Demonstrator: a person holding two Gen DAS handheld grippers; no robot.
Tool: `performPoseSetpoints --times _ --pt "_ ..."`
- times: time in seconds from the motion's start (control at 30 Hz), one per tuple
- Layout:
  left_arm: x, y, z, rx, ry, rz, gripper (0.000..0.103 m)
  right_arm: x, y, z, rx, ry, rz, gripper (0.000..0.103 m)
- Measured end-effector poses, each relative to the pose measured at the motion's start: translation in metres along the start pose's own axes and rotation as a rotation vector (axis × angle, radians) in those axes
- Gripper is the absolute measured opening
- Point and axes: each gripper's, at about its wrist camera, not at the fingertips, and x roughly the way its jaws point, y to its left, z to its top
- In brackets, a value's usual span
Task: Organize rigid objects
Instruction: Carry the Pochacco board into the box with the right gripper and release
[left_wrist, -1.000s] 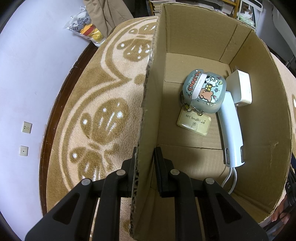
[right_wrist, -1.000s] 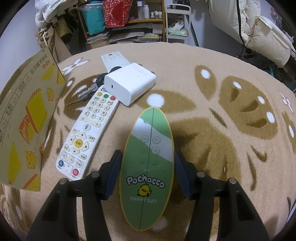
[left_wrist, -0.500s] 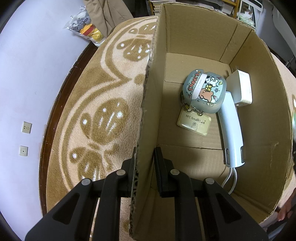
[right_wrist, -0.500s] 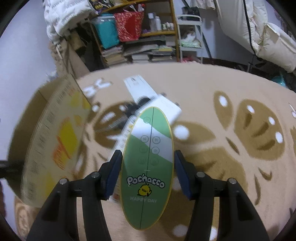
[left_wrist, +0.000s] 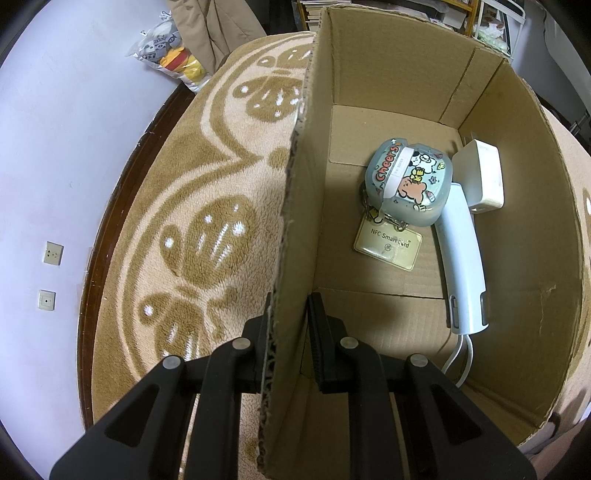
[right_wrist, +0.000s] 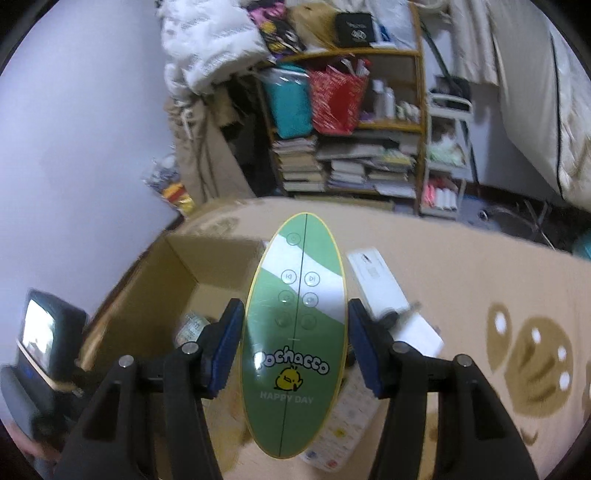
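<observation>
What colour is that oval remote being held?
Green with a white diagonal band and yellow rim, oval remote; clearest in the right wrist view.

- Left claw (left_wrist: 288, 332): matte black plastic frame, triangular cut-outs in both arms, four round silver screw heads, ribbed black pads (left_wrist: 317, 332).
- Right claw (right_wrist: 295, 347): same black frame and silver screws, with dark blue pads (right_wrist: 225, 347).

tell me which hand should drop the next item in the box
Right. The right gripper already grips the green oval remote above the cardboard box, while the left gripper clamps the box wall.
</observation>
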Motion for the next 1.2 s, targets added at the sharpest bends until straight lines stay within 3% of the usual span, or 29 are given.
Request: performPoseSetpoints --times 0.33,0.8,1.2 --pt "0.001 0.000 0.000 -0.002 0.001 -0.004 0.015 0.013 0.051 0.021 -0.035 -0.004 0.099 0.061" --pt "0.001 0.001 0.002 -0.004 0.001 -0.010 0.015 0.048 0.064 0.005 0.016 0.089 0.184 0.061" --pt "0.001 0.002 0.001 0.000 0.002 -0.008 0.015 0.056 0.067 -0.010 -0.025 0.123 0.138 0.061"
